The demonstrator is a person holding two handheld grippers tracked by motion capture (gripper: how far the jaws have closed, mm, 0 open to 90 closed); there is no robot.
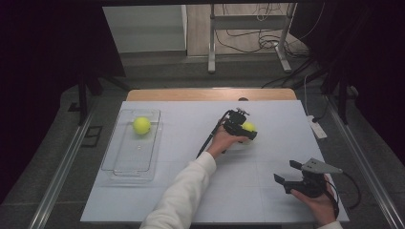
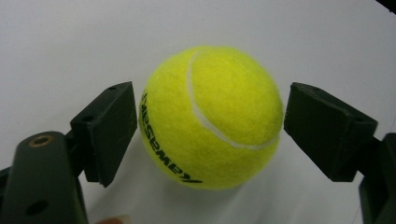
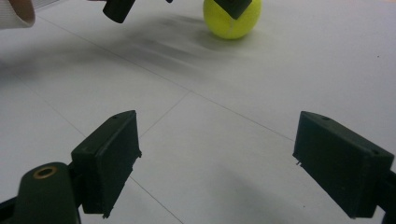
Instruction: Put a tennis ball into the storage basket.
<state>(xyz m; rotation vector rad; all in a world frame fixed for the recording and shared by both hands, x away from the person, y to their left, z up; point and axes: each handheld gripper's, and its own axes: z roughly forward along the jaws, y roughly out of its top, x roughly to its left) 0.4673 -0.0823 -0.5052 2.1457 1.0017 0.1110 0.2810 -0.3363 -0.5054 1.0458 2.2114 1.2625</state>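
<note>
right gripper (image 1: 282,171): nearest the person, resting low on the white table (image 1: 267,200) at the near right; its 2 jaws stand wide apart with nothing between them.
left gripper (image 1: 244,130): farther out at mid-table, reached forward over the ball on a white-sleeved arm.
tennis ball (image 2: 211,116): on the table directly ahead of the left gripper, centred between its 2 jaws. The left pad sits at the felt; the right pad looks to be just at it or a sliver off, so I judge the squeeze not yet firm.
key relation: the ball is round, so no long axis matters; what counts is that it lies square in the gap, and the left hand is far nearer than the right.
clear tray (image 1: 119,164): far left, well apart from the ball being gripped.
second tennis ball (image 1: 142,125): inside that tray, toward its far end.
likely next: finish closing, lift, carry leftward to the tray.
</note>
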